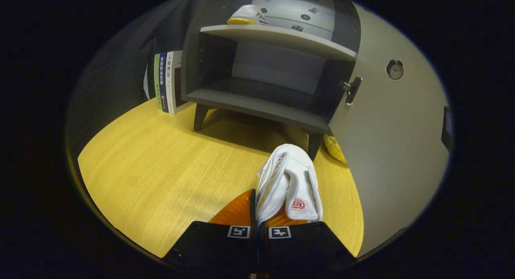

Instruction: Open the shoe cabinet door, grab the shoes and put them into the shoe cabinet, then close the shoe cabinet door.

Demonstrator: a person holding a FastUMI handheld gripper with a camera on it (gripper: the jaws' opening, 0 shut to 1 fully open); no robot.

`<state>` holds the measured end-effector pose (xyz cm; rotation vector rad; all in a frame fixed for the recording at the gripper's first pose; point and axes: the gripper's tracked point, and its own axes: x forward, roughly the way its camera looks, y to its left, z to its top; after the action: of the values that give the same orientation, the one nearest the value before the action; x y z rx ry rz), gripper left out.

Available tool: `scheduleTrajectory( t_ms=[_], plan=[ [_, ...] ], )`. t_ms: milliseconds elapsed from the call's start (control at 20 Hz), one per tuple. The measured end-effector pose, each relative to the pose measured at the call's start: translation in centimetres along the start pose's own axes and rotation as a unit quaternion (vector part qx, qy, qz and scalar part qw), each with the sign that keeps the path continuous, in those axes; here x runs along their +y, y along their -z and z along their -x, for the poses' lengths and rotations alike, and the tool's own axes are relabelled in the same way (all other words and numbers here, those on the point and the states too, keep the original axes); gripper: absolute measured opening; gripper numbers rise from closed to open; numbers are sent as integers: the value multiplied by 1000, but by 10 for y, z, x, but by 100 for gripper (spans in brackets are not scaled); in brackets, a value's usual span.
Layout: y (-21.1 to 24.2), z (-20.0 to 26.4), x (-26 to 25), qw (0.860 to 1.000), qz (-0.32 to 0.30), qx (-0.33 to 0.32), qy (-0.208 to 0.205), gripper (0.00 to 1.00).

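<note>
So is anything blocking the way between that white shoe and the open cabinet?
Nothing visible is. The gripper is shut on the white shoe, the door is swung open to the side, and the lower compartment ahead is empty. Bare wooden table lies between.

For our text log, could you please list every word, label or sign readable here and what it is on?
"人格理论": on the white book spine beside the cabinet.
Blue book spine: blurred, unreadable.
Red mark on the white shoe, on which the gripper is shut: a logo, no legible word.
Shoe on the cabinet top: print too small to read.
</note>
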<state>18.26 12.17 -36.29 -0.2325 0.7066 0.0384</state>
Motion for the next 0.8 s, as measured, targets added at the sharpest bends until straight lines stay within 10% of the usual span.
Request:
scheduleTrajectory(
  t_ms=[800],
  plan=[
    [-238, 107, -32, 985, -28, -172, -8, 2]
  ],
)
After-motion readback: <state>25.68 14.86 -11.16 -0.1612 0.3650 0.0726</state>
